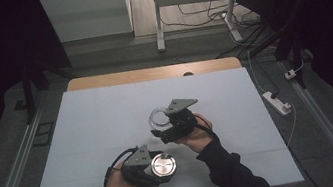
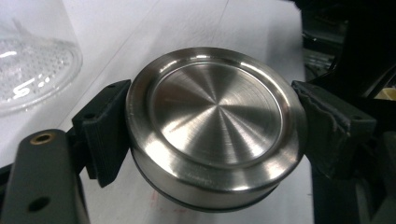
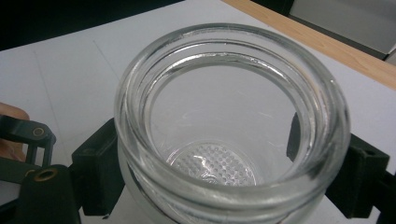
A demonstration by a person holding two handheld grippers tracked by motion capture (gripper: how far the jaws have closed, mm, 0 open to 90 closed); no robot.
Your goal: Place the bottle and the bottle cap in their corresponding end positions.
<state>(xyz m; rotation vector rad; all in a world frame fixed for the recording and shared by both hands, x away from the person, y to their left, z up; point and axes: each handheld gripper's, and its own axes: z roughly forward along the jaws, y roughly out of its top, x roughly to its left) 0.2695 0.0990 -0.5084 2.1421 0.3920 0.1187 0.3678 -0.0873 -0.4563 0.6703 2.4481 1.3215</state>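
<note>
A round brushed-steel lid sits clamped between the two black jaws of my left gripper, held just above the white table. In the high view that lid shines at the front centre, with the left gripper around it. A clear glass jar, empty and open at the top, has my right gripper shut on its sides below the thick rim. From above, the jar shows past the right gripper, a short way behind the lid.
The white table top stretches wide to the left and back, with a wooden strip along its far edge. Cables and a power strip lie on the floor to the right. Metal rails flank the table.
</note>
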